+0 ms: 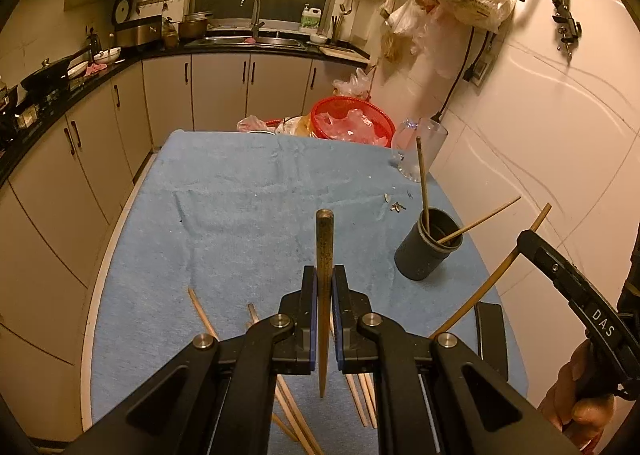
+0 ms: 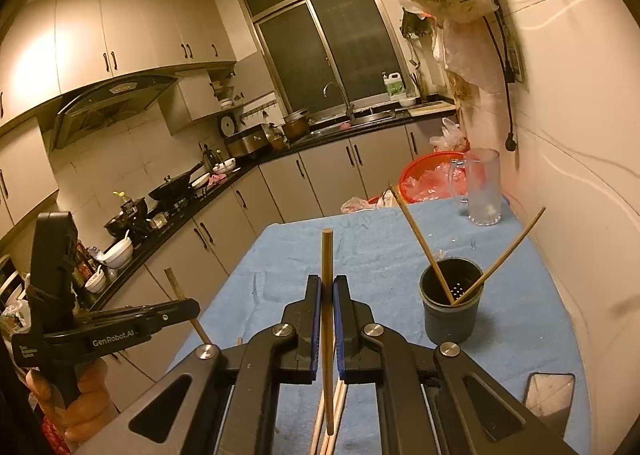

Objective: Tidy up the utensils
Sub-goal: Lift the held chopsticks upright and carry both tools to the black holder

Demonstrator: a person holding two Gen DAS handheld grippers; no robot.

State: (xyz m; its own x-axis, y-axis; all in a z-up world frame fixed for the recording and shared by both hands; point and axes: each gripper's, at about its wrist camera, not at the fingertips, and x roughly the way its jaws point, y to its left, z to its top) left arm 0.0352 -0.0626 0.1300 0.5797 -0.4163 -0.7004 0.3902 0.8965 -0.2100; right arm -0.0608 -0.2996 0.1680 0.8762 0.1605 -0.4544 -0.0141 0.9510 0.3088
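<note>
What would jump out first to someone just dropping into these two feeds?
Each tool is shut on one upright chopstick: the left tool holds a dark chopstick, the right tool a paler one. Next comes the dark cup on the blue cloth near the wall, with two chopsticks leaning out of it. Loose chopsticks lie on the cloth under the tools, and a red basket sits beyond the far edge.

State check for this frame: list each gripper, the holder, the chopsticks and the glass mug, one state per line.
Left gripper: shut on a chopstick.
Right gripper: shut on another chopstick.
Dark holder: upright, two chopsticks leaning inside.
Loose chopsticks: lying on the blue towel.
Glass mug: upright, empty.
</note>
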